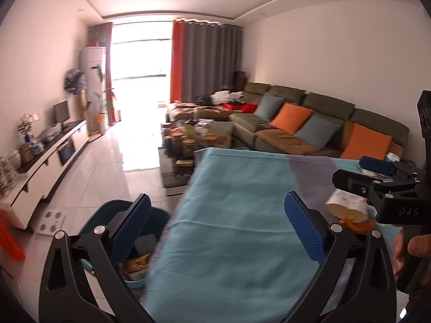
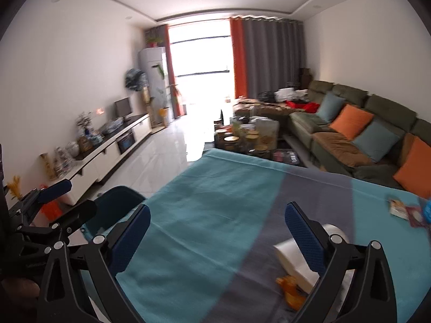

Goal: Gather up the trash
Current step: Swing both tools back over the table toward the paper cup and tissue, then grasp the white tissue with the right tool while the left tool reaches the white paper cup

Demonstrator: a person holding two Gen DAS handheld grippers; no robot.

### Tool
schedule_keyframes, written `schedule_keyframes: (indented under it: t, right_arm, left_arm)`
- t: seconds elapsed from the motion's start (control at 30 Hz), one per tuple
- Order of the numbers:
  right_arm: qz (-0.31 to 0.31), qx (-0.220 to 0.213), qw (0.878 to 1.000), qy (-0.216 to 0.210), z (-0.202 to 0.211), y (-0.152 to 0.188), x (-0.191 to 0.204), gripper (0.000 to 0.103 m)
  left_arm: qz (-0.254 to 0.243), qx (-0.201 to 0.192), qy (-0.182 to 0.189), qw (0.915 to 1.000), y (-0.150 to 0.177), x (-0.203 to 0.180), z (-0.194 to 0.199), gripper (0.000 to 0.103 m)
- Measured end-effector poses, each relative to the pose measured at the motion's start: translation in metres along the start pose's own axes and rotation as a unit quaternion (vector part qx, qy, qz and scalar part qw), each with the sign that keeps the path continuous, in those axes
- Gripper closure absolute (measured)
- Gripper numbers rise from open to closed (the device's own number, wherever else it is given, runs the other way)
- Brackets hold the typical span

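Note:
A table with a teal and grey cloth (image 1: 237, 215) fills the foreground of both views, also in the right wrist view (image 2: 215, 215). A tipped paper cup (image 1: 346, 206) with orange peel (image 1: 359, 224) lies at its right side; it also shows in the right wrist view (image 2: 293, 258) with the peel (image 2: 291, 289). A dark blue trash bin (image 1: 134, 245) with trash inside stands left of the table, also in the right wrist view (image 2: 118, 210). My left gripper (image 1: 218, 231) is open and empty above the cloth. My right gripper (image 2: 218, 234) is open, the cup beside its right finger.
Small wrappers (image 2: 406, 210) lie at the cloth's right edge. A cluttered coffee table (image 1: 194, 137) stands beyond the table, a green sofa (image 1: 309, 118) with cushions on the right, a white TV cabinet (image 1: 45, 161) along the left wall. An orange object (image 1: 10, 239) is at far left.

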State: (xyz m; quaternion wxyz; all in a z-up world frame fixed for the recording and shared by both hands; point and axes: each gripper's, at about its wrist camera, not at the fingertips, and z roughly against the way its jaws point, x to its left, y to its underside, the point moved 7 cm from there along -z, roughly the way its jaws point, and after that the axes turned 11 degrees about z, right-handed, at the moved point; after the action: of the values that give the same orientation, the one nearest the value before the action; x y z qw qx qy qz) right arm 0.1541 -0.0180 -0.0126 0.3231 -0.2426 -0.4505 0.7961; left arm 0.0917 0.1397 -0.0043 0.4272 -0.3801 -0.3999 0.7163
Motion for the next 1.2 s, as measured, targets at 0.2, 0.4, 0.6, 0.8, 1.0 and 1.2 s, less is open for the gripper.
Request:
schedule_keyframes:
  t: [0.2,0.4,0.6,0.8,1.0,1.2]
  right_arm:
    - [-0.020,-0.008,0.999,0.035,0.029,0.017,-0.021,0.007]
    - [-0.032,-0.013,0.997,0.072,0.055,0.034,-0.037,0.007]
    - [-0.036,-0.017,0.993,0.115,0.079,0.054,-0.054,0.007]
    - [-0.056,-0.016,0.986,0.156,0.100,0.073,-0.074,0.007]
    - [-0.074,-0.006,0.981,0.179,0.112,0.091,-0.091,0.007]
    - [-0.084,0.003,0.978,0.190,0.121,0.101,-0.100,0.007]
  left_arm:
    - [-0.016,0.002,0.033,0.9993,0.009,-0.033,0.001,0.005]
    - [-0.026,0.009,0.061,0.9978,0.015,-0.055,0.004,0.005]
    - [-0.031,0.020,0.093,0.9950,0.024,-0.072,0.007,0.005]
    - [-0.042,0.025,0.127,0.9907,0.032,-0.097,0.009,0.005]
    - [-0.042,0.029,0.152,0.9871,0.037,-0.119,0.008,0.005]
    - [-0.049,0.033,0.168,0.9840,0.042,-0.134,0.006,0.005]
